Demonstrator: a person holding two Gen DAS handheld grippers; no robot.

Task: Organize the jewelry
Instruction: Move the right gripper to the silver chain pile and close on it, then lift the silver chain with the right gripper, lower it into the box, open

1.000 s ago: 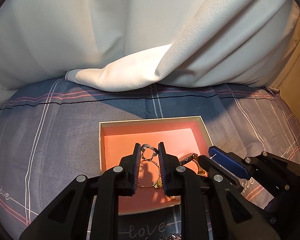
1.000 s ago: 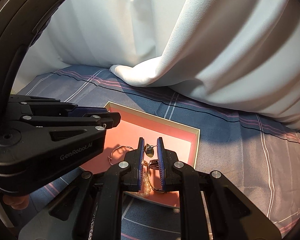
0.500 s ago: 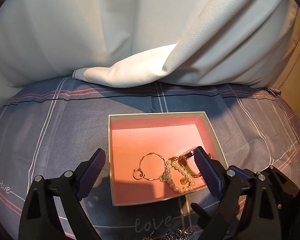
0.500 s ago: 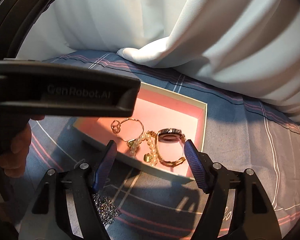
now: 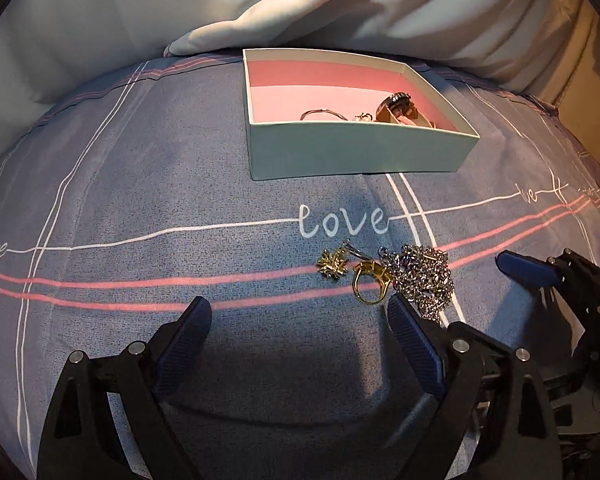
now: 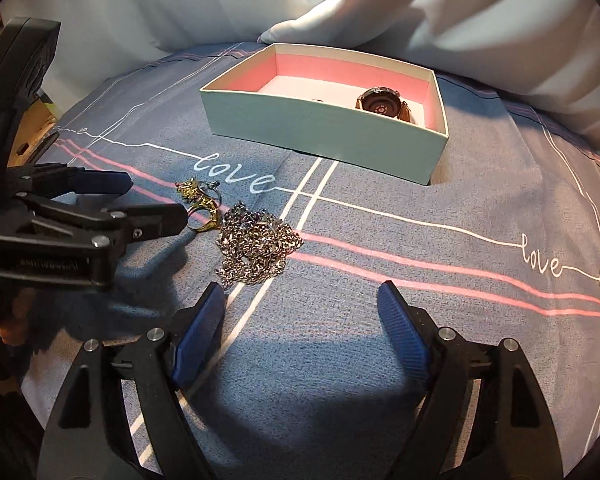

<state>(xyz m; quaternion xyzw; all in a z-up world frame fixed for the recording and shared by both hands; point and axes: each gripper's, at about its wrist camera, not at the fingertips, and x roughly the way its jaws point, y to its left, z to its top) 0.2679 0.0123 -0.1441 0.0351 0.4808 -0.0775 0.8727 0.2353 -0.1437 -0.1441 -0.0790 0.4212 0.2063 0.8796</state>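
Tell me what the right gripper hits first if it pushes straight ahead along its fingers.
Probably bare bedsheet: the right gripper, jaws opening and empty, aims at cloth just right of the silver chain pile. The left finger might graze the chain; depth is unclear.

The left gripper (image 5: pixel 298 310) tilts steeply downward, its 2 jaws spread wide with nothing between them. The right gripper (image 6: pixel 300 300) angles down likewise, jaws opening, nothing between them either.
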